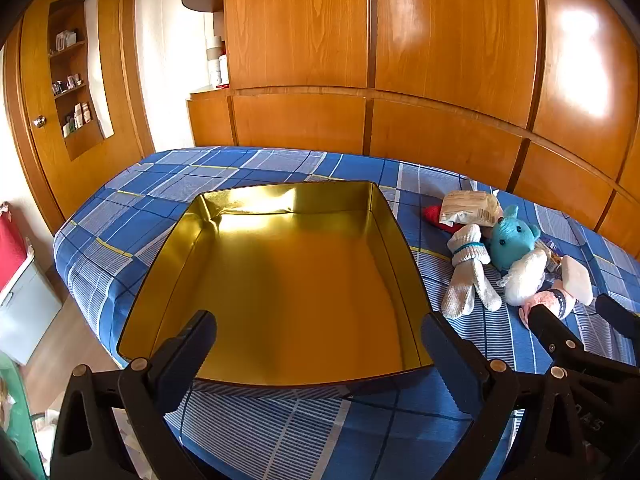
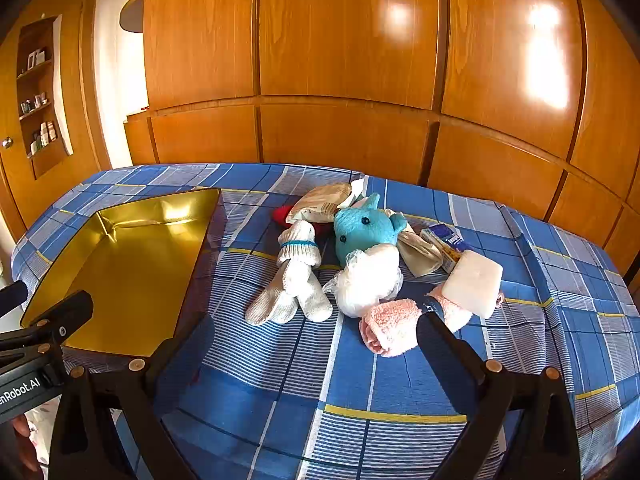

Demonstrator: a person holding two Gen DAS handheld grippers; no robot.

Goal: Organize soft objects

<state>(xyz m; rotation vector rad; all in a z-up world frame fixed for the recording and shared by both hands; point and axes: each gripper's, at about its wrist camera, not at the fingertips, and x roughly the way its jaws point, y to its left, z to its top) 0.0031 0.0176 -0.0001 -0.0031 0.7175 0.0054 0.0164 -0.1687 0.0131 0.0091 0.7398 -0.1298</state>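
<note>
A bed with a blue checked cover (image 2: 280,380) stands against a wall of wooden cupboards (image 2: 344,40). On the cover lies an open gold tin (image 1: 288,280) with nothing in it. Just beside it, to its right, is a small heap of soft things: a pair of white socks (image 2: 292,280) bound with a blue band, a turquoise plush toy (image 2: 364,228), a white bundle in clear plastic (image 2: 368,280) pressed against the toy, a rolled pink sock (image 2: 392,326), a white sponge block (image 2: 474,282), a packet of tissues (image 2: 324,200) lying on something red (image 2: 282,214), and a small blue carton (image 2: 446,242). The left gripper (image 1: 318,344) hangs over the near edge of the tin, its jaws spread wide and holding nothing. The right gripper (image 2: 296,344) hovers above the cover in front of the heap, just as wide open and also empty; one of its fingers (image 2: 440,344) overlaps the pink sock in the view, though I cannot tell whether it touches.
</note>
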